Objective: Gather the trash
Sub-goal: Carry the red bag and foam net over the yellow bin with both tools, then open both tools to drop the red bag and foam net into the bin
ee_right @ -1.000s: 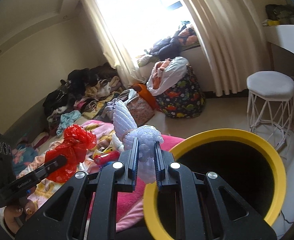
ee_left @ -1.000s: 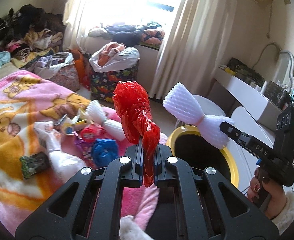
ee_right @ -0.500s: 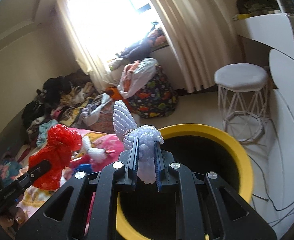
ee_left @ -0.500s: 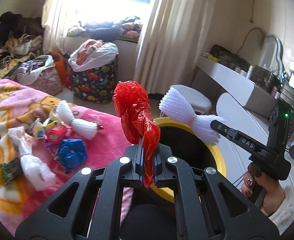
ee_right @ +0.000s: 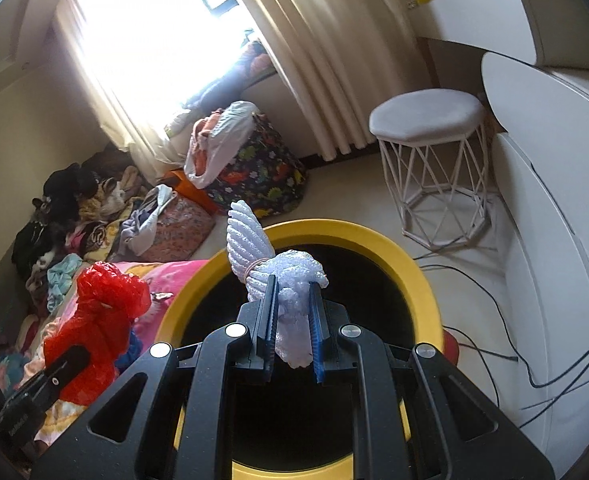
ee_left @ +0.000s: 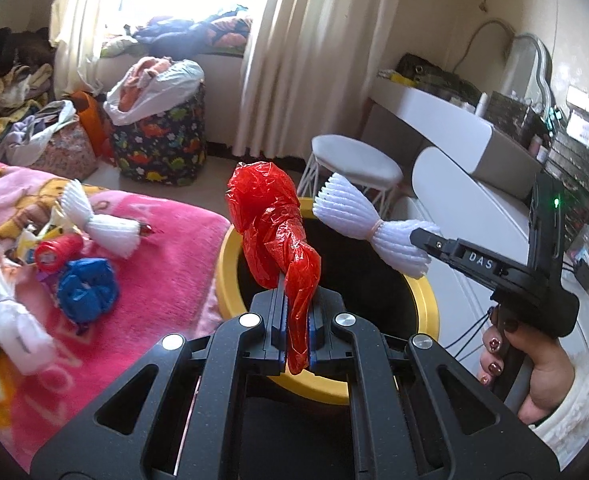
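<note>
A: Yellow-rimmed bin beside the pink bed?
B: Yes. Above its mouth: left tool clenched on red plastic bag, right tool gripping white foam net (tied at the waist).

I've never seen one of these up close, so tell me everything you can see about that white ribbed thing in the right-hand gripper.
The foam net looks like soft white ribbed foam mesh, cinched at the middle by a thin band, so it splays into two fans like a bow. One fan sticks up and out; the other is pinched between the right gripper fingers, which have blue pads. It hangs in the air above the dark mouth of the yellow-rimmed bin, touching only the gripper. The left view shows it beside the red bag.
</note>
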{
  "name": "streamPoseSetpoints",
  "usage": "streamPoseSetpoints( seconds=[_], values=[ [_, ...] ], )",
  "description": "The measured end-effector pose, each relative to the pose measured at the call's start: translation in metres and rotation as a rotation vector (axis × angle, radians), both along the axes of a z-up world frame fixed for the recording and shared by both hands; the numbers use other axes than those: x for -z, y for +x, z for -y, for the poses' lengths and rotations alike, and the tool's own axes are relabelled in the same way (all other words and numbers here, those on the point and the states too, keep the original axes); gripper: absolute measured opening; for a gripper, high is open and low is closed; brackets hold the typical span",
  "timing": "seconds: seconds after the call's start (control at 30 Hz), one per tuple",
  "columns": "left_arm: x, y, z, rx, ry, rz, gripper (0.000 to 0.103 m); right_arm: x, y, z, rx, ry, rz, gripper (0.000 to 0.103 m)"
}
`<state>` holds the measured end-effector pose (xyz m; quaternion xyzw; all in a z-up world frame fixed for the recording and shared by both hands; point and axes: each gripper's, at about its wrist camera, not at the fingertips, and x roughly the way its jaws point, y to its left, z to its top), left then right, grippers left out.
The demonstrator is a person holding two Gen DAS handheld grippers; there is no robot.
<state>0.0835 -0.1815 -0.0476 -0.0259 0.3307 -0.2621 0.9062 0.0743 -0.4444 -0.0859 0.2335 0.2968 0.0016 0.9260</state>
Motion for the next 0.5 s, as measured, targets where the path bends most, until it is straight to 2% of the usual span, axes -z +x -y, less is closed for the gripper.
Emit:
streamPoseSetpoints(
  seconds=[0.23,0.37,0.43,0.47,0.5],
  values=[
    [0.016,0.005,0.016,0.042,0.016,-0.043,0.003,0.003,0.002,0.002,0.005,0.005,-0.027,0.014],
    [0.023,0.009,0.023,0.054,0.017,-0.061,0.004,0.003,0.005,-0.001,0.004,-0.025,-0.052,0.020],
    [0.026,0.011,0.022,0.044,0.015,-0.063,0.020,0.002,0.005,-0.003,0.008,-0.032,-0.049,0.031],
    [0.027,0.012,0.020,0.025,0.018,-0.059,0.048,0.001,0.004,-0.005,0.004,-0.034,-0.044,0.039],
    [0.026,0.011,0.017,0.006,0.013,-0.052,0.064,0.001,0.004,-0.006,0.002,-0.037,-0.040,0.044]
  ],
)
